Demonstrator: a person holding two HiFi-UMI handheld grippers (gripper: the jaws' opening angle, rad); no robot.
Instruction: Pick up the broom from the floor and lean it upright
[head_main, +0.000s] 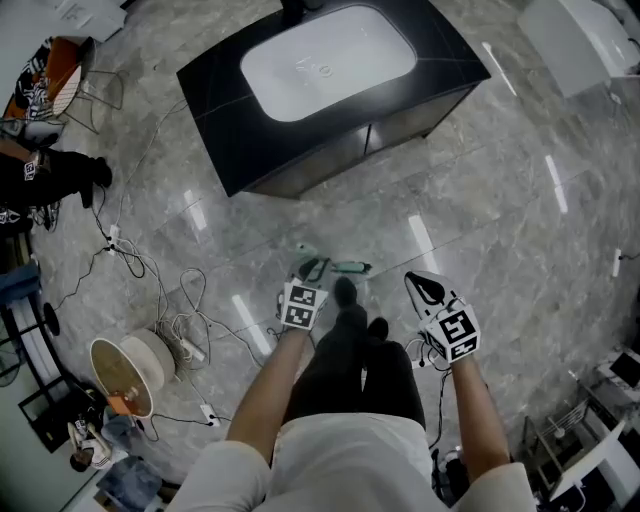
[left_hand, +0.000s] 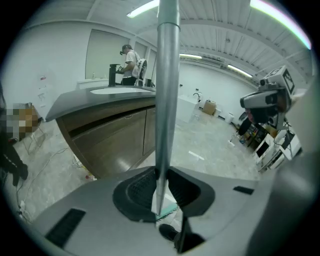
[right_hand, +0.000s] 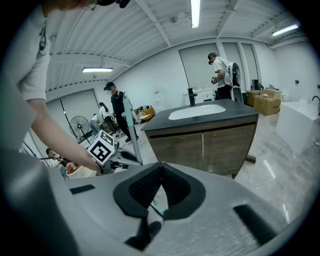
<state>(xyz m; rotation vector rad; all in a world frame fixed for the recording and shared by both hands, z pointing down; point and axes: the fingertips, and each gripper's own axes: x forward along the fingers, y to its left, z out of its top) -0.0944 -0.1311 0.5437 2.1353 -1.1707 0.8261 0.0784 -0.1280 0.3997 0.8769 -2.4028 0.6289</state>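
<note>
In the left gripper view the broom's grey metal handle (left_hand: 167, 75) rises straight up out of my left gripper (left_hand: 161, 172), whose jaws are shut on it. Below the jaws a bit of the green broom head (left_hand: 167, 210) shows near the floor. From the head view the green head (head_main: 350, 267) sits on the grey floor just ahead of my left gripper (head_main: 310, 270). My right gripper (head_main: 425, 287) hangs to the right, apart from the broom. Its pads meet at the tips with nothing between them (right_hand: 160, 167). The right gripper view shows the handle (right_hand: 131, 130) standing upright beside the left gripper's marker cube (right_hand: 102, 147).
A dark cabinet with a white sink basin (head_main: 330, 60) stands ahead. Cables and a cable reel (head_main: 130, 365) lie on the floor at the left. My shoes (head_main: 345, 292) are between the grippers. A white tub (head_main: 580, 40) is at far right. People stand in the background.
</note>
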